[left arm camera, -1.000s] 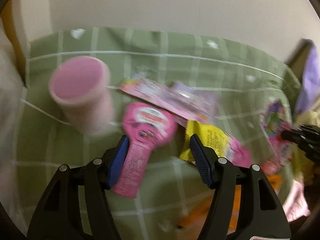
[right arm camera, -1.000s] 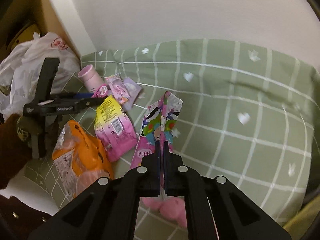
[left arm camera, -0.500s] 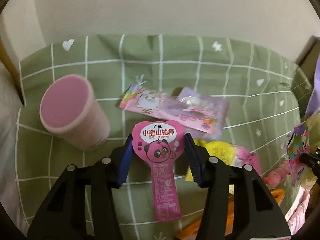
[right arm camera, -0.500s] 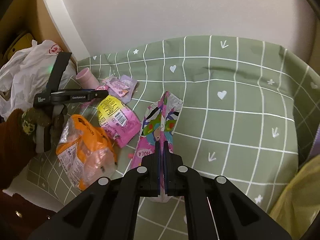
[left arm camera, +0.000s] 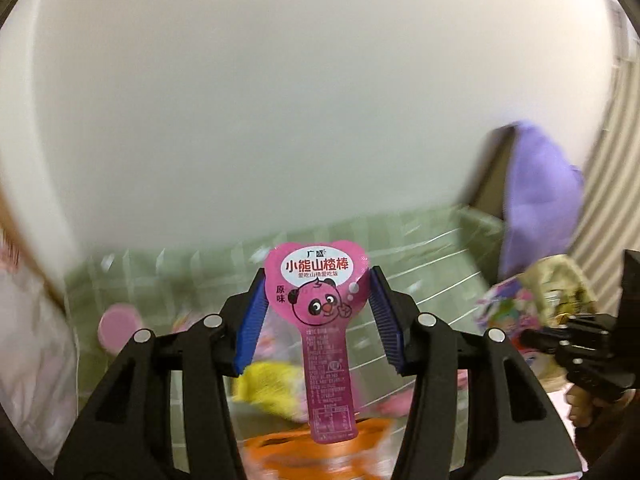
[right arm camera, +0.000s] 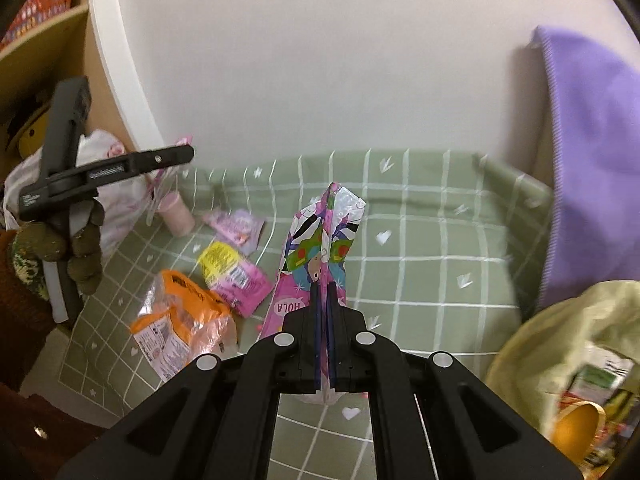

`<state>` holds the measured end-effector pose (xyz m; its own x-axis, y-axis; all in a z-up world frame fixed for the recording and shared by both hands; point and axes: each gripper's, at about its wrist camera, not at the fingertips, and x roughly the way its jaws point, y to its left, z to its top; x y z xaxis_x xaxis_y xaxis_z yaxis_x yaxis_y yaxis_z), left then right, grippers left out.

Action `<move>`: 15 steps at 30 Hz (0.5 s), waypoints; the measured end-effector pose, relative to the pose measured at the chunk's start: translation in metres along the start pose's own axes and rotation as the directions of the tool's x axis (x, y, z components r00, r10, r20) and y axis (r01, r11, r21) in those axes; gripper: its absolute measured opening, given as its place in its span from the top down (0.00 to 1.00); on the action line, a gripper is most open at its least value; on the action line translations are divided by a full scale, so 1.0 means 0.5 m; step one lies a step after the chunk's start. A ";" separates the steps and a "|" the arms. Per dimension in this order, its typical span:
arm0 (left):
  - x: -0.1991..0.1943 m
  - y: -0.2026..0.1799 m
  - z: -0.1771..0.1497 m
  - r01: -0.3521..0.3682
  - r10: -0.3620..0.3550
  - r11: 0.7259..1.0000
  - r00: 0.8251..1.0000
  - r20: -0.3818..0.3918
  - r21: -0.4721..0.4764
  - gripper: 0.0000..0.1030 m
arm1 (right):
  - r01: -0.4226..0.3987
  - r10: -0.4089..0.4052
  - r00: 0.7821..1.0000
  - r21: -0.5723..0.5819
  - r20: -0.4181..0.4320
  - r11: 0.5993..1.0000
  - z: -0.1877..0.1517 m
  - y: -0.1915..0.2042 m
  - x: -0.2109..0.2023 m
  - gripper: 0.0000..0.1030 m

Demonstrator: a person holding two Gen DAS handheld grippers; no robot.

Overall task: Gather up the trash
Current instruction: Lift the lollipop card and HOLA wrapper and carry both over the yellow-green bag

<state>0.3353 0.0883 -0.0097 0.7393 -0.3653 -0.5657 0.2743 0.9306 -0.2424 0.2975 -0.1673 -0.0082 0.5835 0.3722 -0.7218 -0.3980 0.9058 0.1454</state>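
Note:
My left gripper (left arm camera: 316,304) is shut on a pink heart-topped candy wrapper (left arm camera: 320,300) with a panda face, held up above the green checked cloth (left arm camera: 420,248). My right gripper (right arm camera: 324,296) is shut on a colourful pink foil snack bag (right arm camera: 324,240), held upright over the cloth (right arm camera: 420,240). The left gripper also shows in the right wrist view (right arm camera: 176,156), raised at the left. On the cloth lie an orange bag (right arm camera: 180,316), a yellow-pink packet (right arm camera: 232,272), a pale purple wrapper (right arm camera: 240,224) and a pink cup (right arm camera: 178,216).
A yellow trash bag (right arm camera: 560,344) with rubbish inside gapes at the lower right. A purple cloth (right arm camera: 592,152) hangs at the right. A white plastic bag (right arm camera: 116,196) and a wooden shelf (right arm camera: 48,64) stand at the left. A white wall rises behind.
My left gripper has closed on the pink candy wrapper and lifted it off the cloth. My right gripper has carried the foil bag rightward, toward the yellow trash bag.

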 end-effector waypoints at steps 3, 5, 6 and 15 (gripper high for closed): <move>-0.027 -0.077 0.036 0.075 -0.078 0.996 0.995 0.063 0.056 0.54 | 0.047 -0.048 0.997 0.015 0.057 0.999 0.002 -0.014 -0.057 0.96; -0.046 -0.120 0.057 0.128 -0.136 0.988 0.986 0.095 0.084 0.54 | 0.092 -0.095 0.990 0.032 0.102 0.995 0.001 -0.028 -0.105 0.96; -0.056 -0.150 0.070 0.168 -0.179 0.980 0.978 0.110 0.105 0.54 | 0.104 -0.108 0.987 0.038 0.115 0.994 0.001 -0.032 -0.119 0.96; -0.070 -0.341 0.096 0.375 -0.407 0.889 0.910 0.078 0.262 0.54 | 0.297 -0.336 0.909 0.183 0.245 0.937 -0.034 -0.115 -0.315 0.96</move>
<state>0.2923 -0.0564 0.0891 0.6091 -0.7095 -0.3544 0.6825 0.6965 -0.2213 0.2163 -0.2815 0.0859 0.8378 0.0840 -0.5394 -0.0701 0.9965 0.0463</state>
